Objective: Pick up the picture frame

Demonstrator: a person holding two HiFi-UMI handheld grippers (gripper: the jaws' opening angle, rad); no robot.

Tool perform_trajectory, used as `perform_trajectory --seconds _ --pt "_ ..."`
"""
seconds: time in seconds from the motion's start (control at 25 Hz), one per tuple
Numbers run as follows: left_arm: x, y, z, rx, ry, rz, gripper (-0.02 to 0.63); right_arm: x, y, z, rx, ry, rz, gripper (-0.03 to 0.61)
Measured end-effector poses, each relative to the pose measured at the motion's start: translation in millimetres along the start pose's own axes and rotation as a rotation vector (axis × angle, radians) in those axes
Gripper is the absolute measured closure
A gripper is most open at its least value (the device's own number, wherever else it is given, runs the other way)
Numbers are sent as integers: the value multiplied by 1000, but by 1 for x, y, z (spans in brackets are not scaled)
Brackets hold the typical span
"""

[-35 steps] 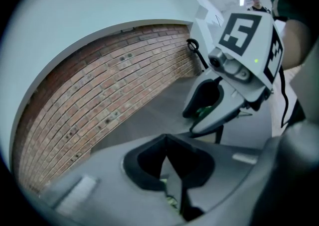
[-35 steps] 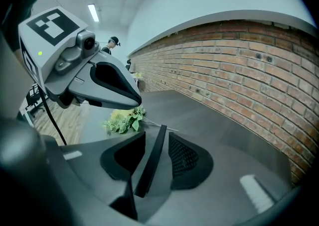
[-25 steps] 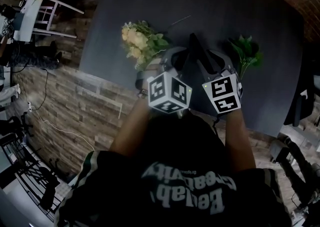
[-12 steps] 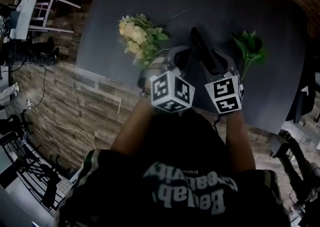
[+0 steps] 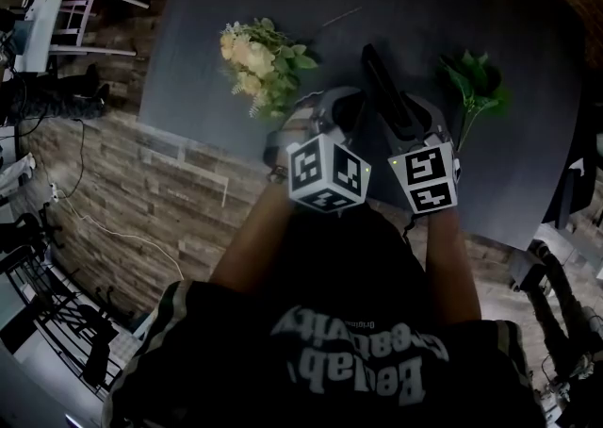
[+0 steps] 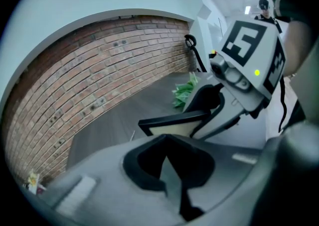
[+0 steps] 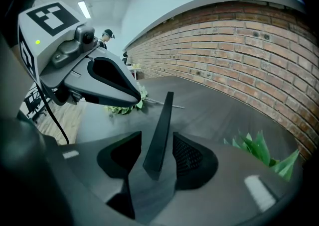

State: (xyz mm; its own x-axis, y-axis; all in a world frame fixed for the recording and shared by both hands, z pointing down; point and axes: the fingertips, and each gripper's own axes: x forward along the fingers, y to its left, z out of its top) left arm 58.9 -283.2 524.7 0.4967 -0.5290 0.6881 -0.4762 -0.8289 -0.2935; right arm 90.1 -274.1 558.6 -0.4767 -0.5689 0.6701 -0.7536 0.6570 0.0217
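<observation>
While the right gripper [image 7: 154, 145] pinches the thin black rectangular picture frame [image 7: 163, 113] by its lower edge, the frame stands edge-on between the fingers, slightly tilted, over the dark grey tabletop [image 5: 490, 2]. In the head view it sits between the bunch of cream and yellow flowers [image 5: 254, 63] on the left and the sprig of green leaves [image 5: 476, 82] on the right, well apart from both. The left gripper [image 6: 167, 138] is just beside the right one, its fingers pressed together with nothing between them. From the left gripper view the frame shows a dark rim around a pale cream face. A red brick wall [image 7: 239, 36] runs along the far side of the tabletop.
</observation>
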Motion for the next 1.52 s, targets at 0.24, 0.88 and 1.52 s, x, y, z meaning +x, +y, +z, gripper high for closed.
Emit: perform_trajectory --seconds 0.24,0.88,1.52 --pt "6 -5 -9 -11 14 -20 611 8 2 -8 15 9 12 376" --pt "18 -4 -19 -22 25 -56 611 23 -2 -13 44 17 8 422" --pt "15 -1 -23 -29 26 -56 611 20 -3 -7 -4 4 -49 562"
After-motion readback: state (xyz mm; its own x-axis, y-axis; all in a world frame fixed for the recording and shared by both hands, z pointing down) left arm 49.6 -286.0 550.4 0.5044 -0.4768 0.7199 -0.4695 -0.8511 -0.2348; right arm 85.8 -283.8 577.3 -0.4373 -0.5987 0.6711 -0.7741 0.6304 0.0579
